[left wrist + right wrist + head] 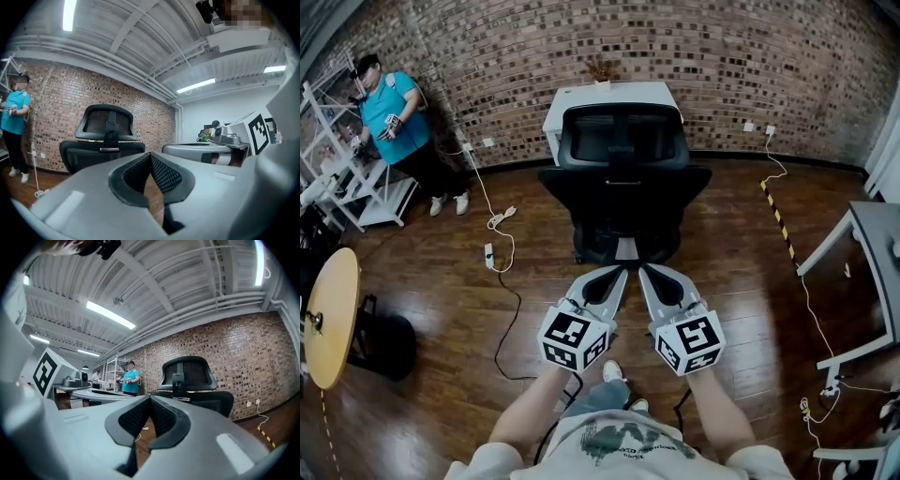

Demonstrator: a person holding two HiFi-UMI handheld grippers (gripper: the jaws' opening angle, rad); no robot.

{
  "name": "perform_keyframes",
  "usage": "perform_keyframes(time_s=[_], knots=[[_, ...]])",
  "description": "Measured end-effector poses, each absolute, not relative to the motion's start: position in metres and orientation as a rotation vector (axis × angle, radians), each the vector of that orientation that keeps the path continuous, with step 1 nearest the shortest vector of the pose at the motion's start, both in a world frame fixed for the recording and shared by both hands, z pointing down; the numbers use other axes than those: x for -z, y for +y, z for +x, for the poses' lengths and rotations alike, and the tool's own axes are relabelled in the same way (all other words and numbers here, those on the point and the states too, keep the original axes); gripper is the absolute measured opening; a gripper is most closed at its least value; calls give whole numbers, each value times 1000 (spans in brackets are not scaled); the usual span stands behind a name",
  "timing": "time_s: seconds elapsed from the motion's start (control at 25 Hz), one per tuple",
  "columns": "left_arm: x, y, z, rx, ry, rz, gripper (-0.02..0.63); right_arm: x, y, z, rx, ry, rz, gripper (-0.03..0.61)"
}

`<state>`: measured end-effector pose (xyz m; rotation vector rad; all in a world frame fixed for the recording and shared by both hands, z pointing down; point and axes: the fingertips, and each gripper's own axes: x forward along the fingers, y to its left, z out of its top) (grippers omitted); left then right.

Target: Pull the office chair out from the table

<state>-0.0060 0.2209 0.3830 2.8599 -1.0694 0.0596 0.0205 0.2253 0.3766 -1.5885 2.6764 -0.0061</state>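
Observation:
A black office chair [623, 178] stands with its back toward me, pushed up to a white table [609, 94] at the brick wall. My left gripper [619, 272] and right gripper [645, 272] are held side by side just short of the chair's base, both pointing level at it. The jaws of both are shut with nothing between them, and neither touches the chair. The left gripper view has the chair [105, 136] beyond the closed left gripper [150, 157]. In the right gripper view the chair [190, 378] rises behind the closed right gripper [150, 399].
A person in a teal shirt [394, 122] stands at the far left beside a white shelf rack [347, 178]. A round wooden table [328, 314] is at the left edge. Cables [502, 253] trail over the wood floor. A grey desk [877, 244] and striped floor tape [776, 220] are at right.

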Motion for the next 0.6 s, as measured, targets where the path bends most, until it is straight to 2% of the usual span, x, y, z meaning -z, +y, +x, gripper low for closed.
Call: perform_keyframes(time_s=[0.6], knots=[[-390, 225, 4, -36, -1092, 2831, 17, -378, 228, 21, -41, 2699, -1594, 2]])
